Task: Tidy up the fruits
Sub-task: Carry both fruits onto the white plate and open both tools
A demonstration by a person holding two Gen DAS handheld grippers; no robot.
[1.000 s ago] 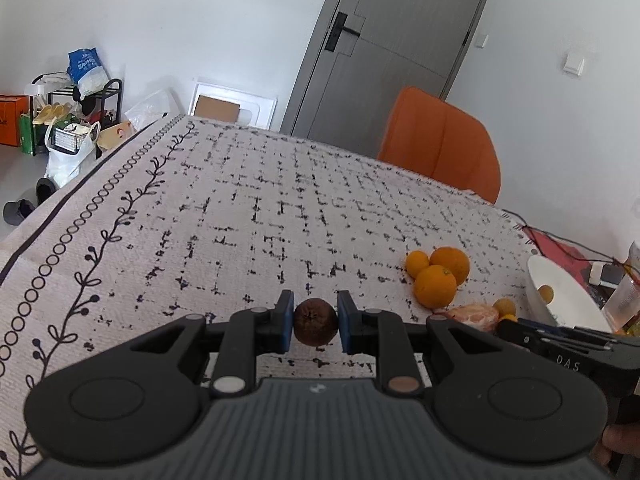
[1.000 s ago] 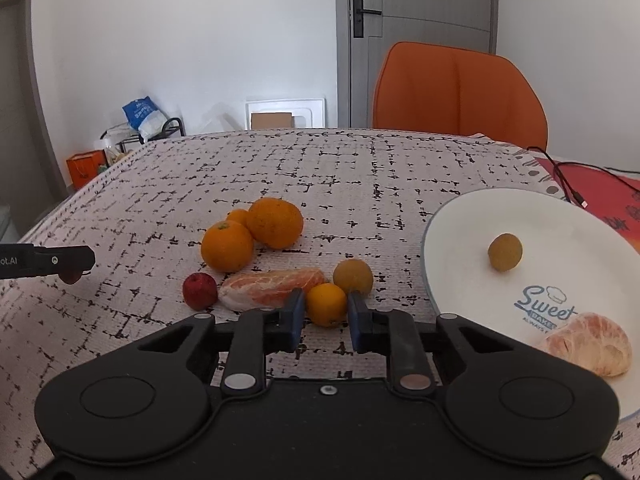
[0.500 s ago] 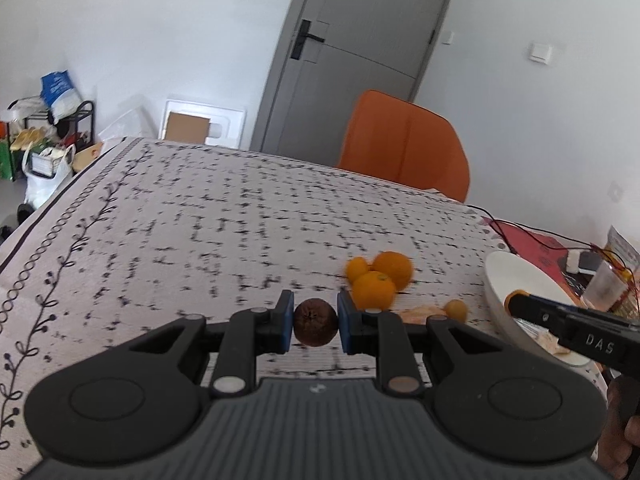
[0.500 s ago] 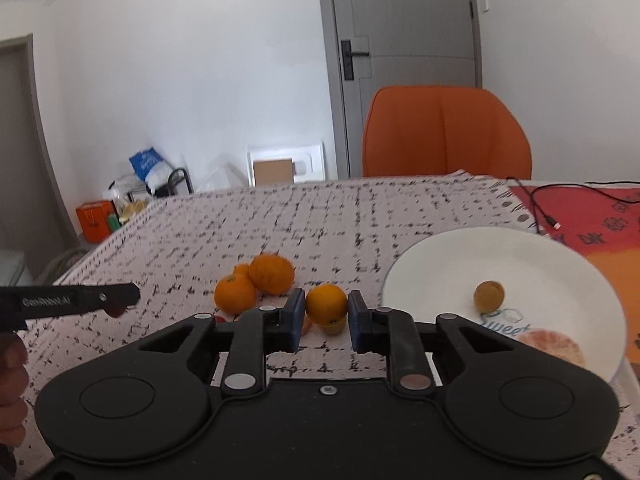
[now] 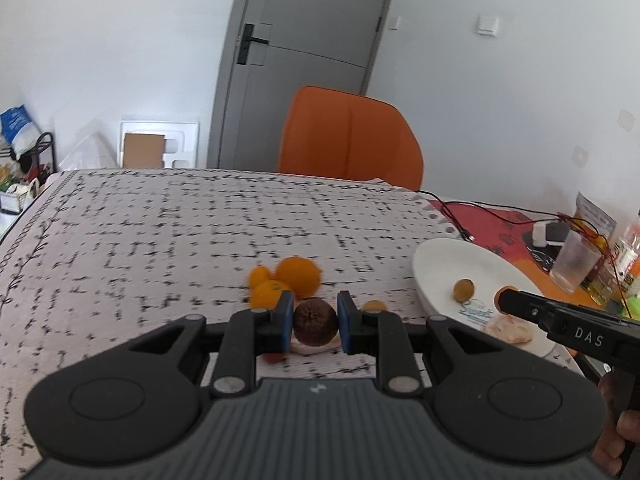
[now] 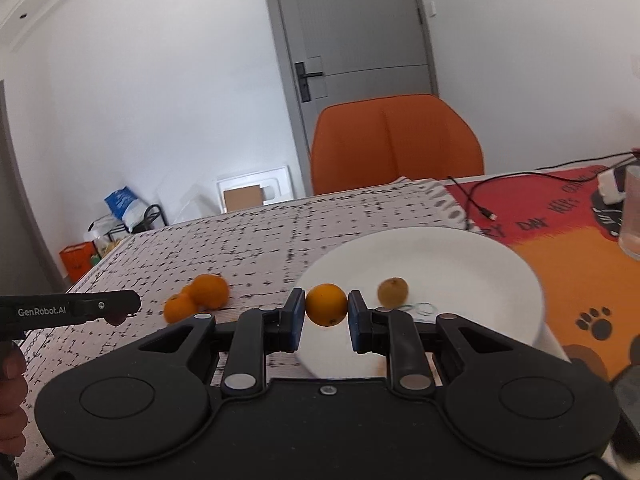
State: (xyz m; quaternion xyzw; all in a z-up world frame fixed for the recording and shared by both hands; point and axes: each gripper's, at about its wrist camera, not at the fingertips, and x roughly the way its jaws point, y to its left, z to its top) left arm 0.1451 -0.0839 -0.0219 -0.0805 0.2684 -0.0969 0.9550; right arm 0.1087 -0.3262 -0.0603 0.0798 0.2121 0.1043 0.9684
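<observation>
I'm carrying fruit to the white plate (image 6: 480, 256): my left gripper (image 5: 315, 322) clamps a brown fruit (image 5: 315, 321), my right gripper (image 6: 326, 314) a small orange (image 6: 326, 305). Next: lower and release over the plate.

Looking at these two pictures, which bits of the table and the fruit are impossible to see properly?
- Left wrist view: the left gripper, shut on a brown fruit, covers the fruit behind it; only slivers show.
- Right wrist view: the right gripper body hides the white plate's near part.
- Both views: the tablecloth pattern is blurred.
- Left wrist view: the plate's print is too small to read.

Orange chair (image 5: 350, 136), grey door (image 5: 304, 52)
</observation>
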